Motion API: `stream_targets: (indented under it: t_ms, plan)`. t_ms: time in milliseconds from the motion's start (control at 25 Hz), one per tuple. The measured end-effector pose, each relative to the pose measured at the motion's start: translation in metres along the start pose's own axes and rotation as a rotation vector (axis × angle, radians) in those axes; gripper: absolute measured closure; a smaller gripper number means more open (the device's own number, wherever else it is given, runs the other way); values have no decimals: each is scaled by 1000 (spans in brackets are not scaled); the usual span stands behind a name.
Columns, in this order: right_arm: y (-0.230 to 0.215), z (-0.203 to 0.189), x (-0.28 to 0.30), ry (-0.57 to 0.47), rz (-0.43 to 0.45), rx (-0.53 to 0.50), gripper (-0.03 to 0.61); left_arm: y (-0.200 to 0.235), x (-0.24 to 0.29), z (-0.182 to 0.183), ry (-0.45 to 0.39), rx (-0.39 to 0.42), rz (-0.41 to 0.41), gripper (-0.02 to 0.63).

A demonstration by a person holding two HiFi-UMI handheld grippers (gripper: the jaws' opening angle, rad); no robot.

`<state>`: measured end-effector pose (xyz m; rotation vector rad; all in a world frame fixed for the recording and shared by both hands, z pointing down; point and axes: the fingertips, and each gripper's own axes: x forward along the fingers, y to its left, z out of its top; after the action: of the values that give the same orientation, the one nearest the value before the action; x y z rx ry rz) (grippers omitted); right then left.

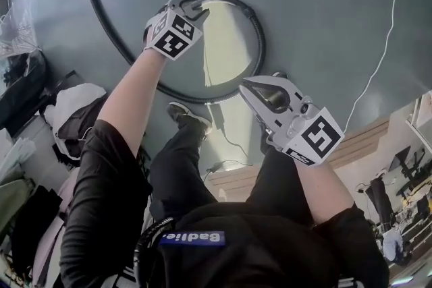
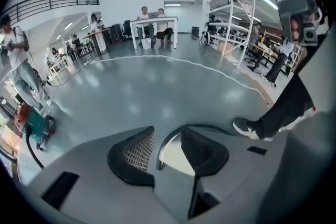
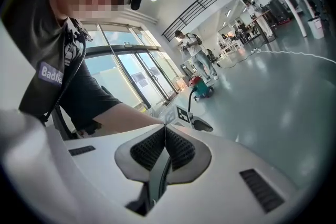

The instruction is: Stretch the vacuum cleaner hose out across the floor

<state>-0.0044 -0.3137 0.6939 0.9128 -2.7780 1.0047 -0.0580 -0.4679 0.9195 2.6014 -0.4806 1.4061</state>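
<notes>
The black vacuum hose (image 1: 258, 44) lies on the grey floor. It runs down from the top left and curls into a loop whose end comes up under my left gripper (image 1: 196, 9). In the left gripper view that gripper (image 2: 167, 147) is open, and the hose (image 2: 210, 127) shows as a dark arc in the gap, with the pads clear of it. The teal and red vacuum cleaner (image 2: 34, 123) stands far left, and the right gripper view also shows the vacuum cleaner (image 3: 202, 86). My right gripper (image 1: 246, 88) hangs beside the loop; it (image 3: 165, 136) is shut with nothing in it.
The person's shoe (image 1: 189, 114) stands just below the loop. A thin white cable (image 1: 385, 44) snakes across the floor at the right. Bags and clothes (image 1: 74, 111) pile up at the left, a wooden ledge (image 1: 364, 138) at the right. People sit at a distant table (image 2: 155, 21).
</notes>
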Motion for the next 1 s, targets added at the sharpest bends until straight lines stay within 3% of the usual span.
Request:
stream_targets:
  t_ms: [240,480,760,1000]
  plan:
    - [-60,-40,17,40,11,-77,574,23,115,-113,180,21,-14,430]
    - [-115,-73,19,106,-26,-146,572,30,215,-196,305,109,-37,417]
    - [-154,-101,23,155,-51,-221,572,45,285,-239,347,141,-35,417]
    - [-152,-93,20,148,-60,-249,574,44,305,-254,389,160,-74,417]
